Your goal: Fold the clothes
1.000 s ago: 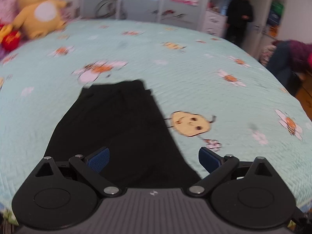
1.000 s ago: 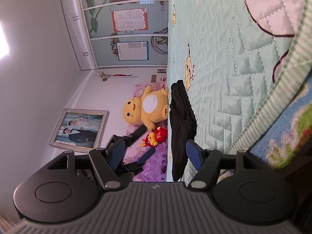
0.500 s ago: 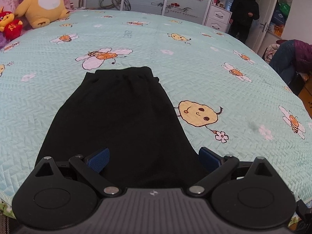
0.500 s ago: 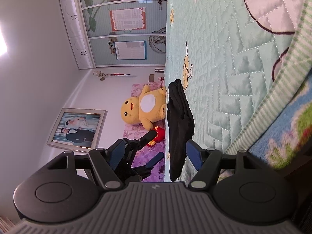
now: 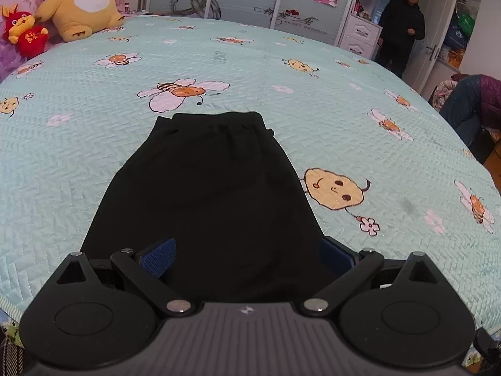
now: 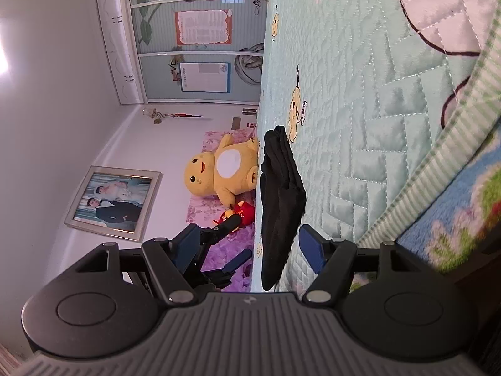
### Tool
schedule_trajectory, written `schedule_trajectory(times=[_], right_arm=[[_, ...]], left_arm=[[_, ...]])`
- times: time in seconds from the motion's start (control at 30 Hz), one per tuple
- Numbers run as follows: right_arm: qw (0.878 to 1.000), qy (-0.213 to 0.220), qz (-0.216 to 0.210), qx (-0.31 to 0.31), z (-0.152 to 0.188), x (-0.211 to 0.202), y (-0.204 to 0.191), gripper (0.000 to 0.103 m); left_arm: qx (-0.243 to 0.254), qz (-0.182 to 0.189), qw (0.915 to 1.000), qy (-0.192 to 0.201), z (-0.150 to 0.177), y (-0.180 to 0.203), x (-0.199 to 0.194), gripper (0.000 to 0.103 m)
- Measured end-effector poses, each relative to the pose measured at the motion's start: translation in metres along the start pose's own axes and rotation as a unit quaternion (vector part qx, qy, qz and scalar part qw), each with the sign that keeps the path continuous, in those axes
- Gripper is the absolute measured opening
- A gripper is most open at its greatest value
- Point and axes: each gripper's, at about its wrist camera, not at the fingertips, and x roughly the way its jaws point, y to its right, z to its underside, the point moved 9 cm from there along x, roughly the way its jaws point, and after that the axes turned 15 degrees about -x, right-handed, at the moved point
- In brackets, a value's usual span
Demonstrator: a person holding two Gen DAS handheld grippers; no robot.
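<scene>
A black garment (image 5: 213,188) lies flat on the mint quilted bedspread (image 5: 313,94), its gathered waistband at the far end. My left gripper (image 5: 247,255) is open and hovers over the garment's near end, one finger on each side. My right gripper (image 6: 249,247) is open, rolled sideways beside the bed's edge. In the right wrist view the garment (image 6: 280,200) shows edge-on and the left gripper (image 6: 219,250) appears beyond it. Neither gripper holds anything.
A yellow plush toy (image 5: 83,0) and a red plush toy (image 5: 26,33) sit at the bed's far left. A person in black (image 5: 402,29) stands by the white cabinets; another person (image 5: 472,106) bends at the right edge. A blue patterned blanket (image 6: 454,219) hangs below the quilt edge.
My left gripper has moved in closer and lower over the garment's near end, which now fills more of the view. The right gripper has barely moved.
</scene>
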Motion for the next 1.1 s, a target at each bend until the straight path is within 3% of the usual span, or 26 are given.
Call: schedule_trajectory(times=[0.13, 0.37, 0.57, 0.77, 0.93, 0.97, 1.03, 1.1], right_arm=[[1.0, -0.002, 0.004, -0.002, 0.0, 0.001, 0.0, 0.07], [0.999, -0.009, 0.006, -0.031, 0.0, 0.006, -0.014, 0.071], [0.997, -0.003, 0.026, -0.071, -0.025, 0.016, -0.032, 0.071], [0.991, -0.051, 0.038, -0.115, -0.035, 0.072, -0.042, 0.07], [0.986, -0.098, 0.05, -0.123, -0.017, 0.115, -0.025, 0.067], [0.984, -0.108, 0.066, -0.122, -0.012, 0.118, -0.014, 0.065], [0.981, -0.116, 0.089, -0.126, -0.01, 0.117, 0.002, 0.023], [0.979, -0.118, 0.101, -0.13, -0.011, 0.113, 0.01, 0.02]], left_arm=[[-0.018, 0.017, 0.9997, 0.007, -0.007, -0.005, -0.003, 0.101], [-0.092, 0.052, 0.9944, 0.015, -0.023, -0.038, -0.011, 0.1], [-0.126, 0.065, 0.9894, 0.031, -0.032, -0.069, -0.014, 0.099], [-0.122, 0.058, 0.9907, 0.015, -0.026, -0.081, 0.0, 0.099], [-0.145, 0.035, 0.9888, -0.006, -0.017, -0.101, 0.016, 0.099], [-0.143, 0.028, 0.9893, -0.007, -0.016, -0.103, 0.018, 0.099], [-0.138, 0.024, 0.9902, -0.007, -0.016, -0.104, 0.019, 0.099], [-0.136, 0.019, 0.9905, -0.006, -0.017, -0.103, 0.018, 0.099]])
